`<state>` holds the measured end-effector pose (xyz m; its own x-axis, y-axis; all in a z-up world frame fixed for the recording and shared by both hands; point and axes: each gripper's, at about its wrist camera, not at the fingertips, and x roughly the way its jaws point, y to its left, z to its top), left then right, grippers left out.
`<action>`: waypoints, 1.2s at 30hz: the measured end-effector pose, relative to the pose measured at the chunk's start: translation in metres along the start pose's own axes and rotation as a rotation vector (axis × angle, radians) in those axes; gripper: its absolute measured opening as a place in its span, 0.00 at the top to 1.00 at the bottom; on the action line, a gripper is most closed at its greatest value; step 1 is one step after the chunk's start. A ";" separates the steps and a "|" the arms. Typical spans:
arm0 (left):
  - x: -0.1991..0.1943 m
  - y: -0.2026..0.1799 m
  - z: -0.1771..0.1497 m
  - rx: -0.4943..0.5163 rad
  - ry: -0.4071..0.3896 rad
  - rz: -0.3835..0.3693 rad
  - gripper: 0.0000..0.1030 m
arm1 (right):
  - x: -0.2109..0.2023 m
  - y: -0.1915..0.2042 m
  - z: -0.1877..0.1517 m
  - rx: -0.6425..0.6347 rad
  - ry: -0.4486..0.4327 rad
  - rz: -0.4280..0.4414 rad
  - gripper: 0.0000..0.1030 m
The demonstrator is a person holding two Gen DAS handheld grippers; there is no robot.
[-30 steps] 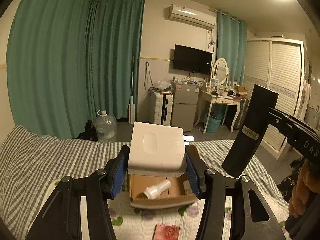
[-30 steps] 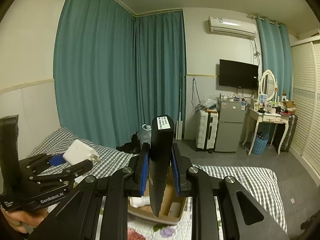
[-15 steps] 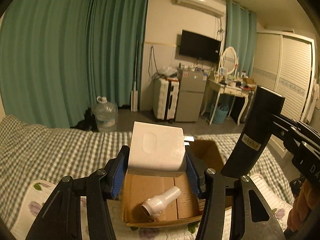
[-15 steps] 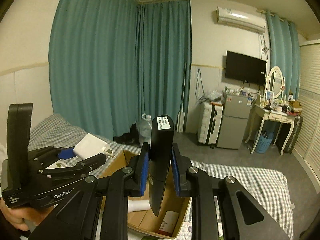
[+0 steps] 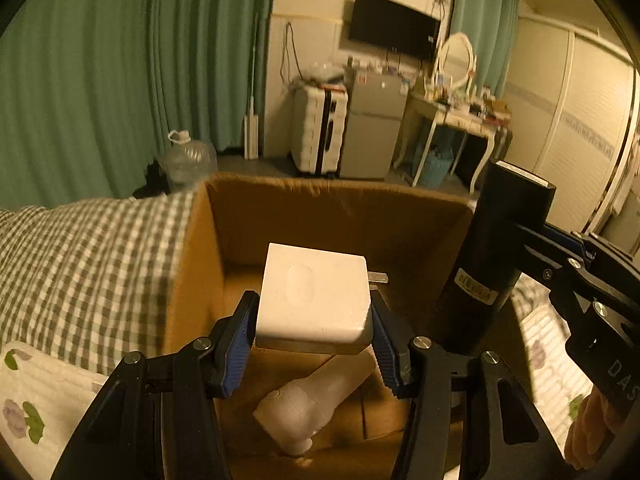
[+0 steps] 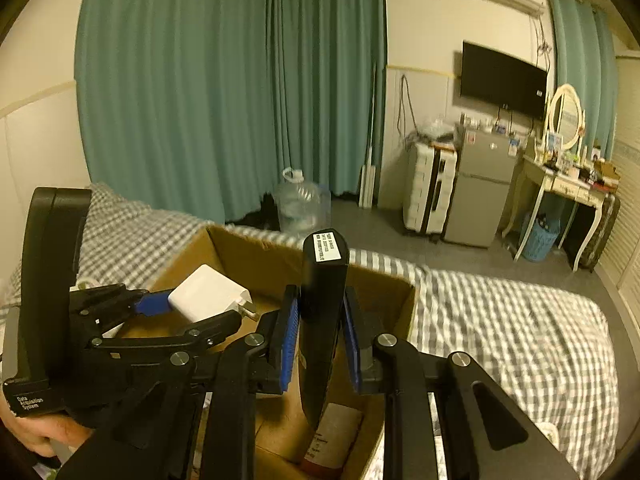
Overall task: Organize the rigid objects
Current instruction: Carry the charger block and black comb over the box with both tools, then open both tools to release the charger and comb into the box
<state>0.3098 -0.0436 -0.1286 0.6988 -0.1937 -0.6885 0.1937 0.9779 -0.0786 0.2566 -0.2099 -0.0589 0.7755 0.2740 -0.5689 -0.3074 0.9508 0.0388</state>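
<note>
The box [image 5: 320, 216] is plain brown cardboard, matt and slightly fibrous. The charger [image 5: 314, 296] is smooth white plastic with a soft sheen and metal prongs at its 3 o'clock side. The black bar [image 6: 322, 320] looks like satin plastic with a paper label. The bedcover [image 6: 500, 320] is checked woven cloth. The gripper pads [image 5: 236, 344] are ribbed blue rubber.
</note>
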 end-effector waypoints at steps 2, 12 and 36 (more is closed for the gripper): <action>0.005 -0.006 -0.001 0.040 -0.003 0.031 0.48 | 0.009 -0.007 -0.004 0.012 0.023 0.006 0.81; 0.012 -0.008 0.017 0.000 0.008 -0.012 0.49 | 0.036 -0.018 -0.018 0.039 0.115 0.016 0.80; -0.144 0.007 0.028 0.028 -0.202 0.101 0.35 | -0.115 0.001 0.038 0.031 -0.116 -0.102 0.18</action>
<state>0.2295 -0.0113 -0.0094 0.8389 -0.1093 -0.5332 0.1327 0.9911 0.0057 0.1881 -0.2352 0.0374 0.8608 0.1886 -0.4728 -0.2079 0.9781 0.0117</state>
